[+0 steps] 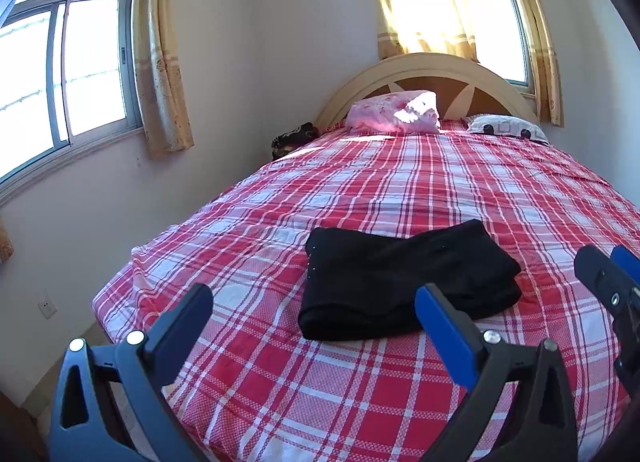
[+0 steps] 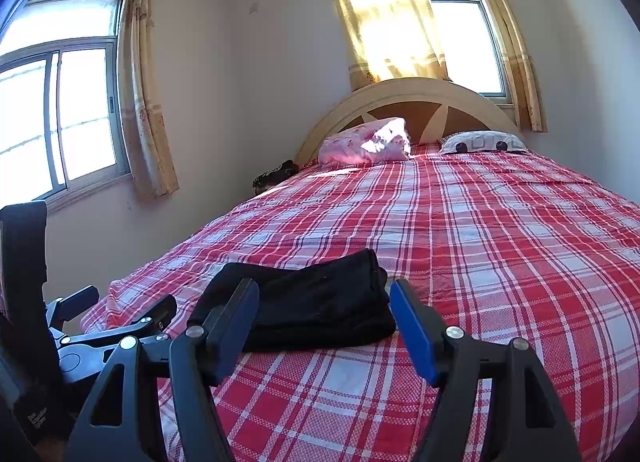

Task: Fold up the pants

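The black pants [image 1: 408, 282] lie folded into a compact bundle on the red-and-white plaid bedspread [image 1: 400, 190], toward the foot of the bed, and no gripper touches them. The left gripper [image 1: 316, 306] hangs just short of the bundle with its jaws spread wide and nothing between the pads; its right finger [image 1: 444, 326] overlaps the near edge of the pants in the left wrist view, so that part of the fold is hidden. The right gripper [image 2: 324, 302] also stands open and empty, its 2 fingers framing the bundle from the near side and covering its lower corners. How many layers the fold has is hard to make out, since the dark cloth shows almost no detail. At the head of the bed sit a pink pillow [image 1: 394, 112] and a white patterned pillow [image 1: 506, 128], the latter partly cut by the bed's curve. A dark object [image 1: 294, 138] beside the mattress is too small to identify. Both windows are washed out by glare.
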Tool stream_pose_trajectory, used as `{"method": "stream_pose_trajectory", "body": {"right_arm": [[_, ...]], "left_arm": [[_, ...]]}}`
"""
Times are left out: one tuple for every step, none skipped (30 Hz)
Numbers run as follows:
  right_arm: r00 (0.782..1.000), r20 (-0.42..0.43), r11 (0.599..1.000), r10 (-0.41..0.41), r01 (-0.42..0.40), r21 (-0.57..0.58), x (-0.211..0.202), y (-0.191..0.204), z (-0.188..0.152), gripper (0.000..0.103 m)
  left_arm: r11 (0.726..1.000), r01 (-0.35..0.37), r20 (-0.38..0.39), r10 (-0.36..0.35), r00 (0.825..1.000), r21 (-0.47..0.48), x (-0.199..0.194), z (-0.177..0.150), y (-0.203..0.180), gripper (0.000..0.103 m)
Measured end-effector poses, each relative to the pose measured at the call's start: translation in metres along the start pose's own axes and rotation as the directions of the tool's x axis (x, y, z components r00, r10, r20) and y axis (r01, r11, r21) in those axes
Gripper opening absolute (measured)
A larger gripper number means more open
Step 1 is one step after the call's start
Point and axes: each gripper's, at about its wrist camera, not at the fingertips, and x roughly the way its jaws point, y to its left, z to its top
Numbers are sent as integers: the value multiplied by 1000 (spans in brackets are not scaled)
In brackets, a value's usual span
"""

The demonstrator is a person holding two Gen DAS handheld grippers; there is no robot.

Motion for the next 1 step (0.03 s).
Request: {"method": "stream_pose_trajectory", "body": {"right_arm": [[1000, 1, 1000, 1, -1, 4, 0, 0, 0, 70]], "left_arm": [[1000, 4, -4, -4, 1000, 6, 2, 0, -1, 103]]}}
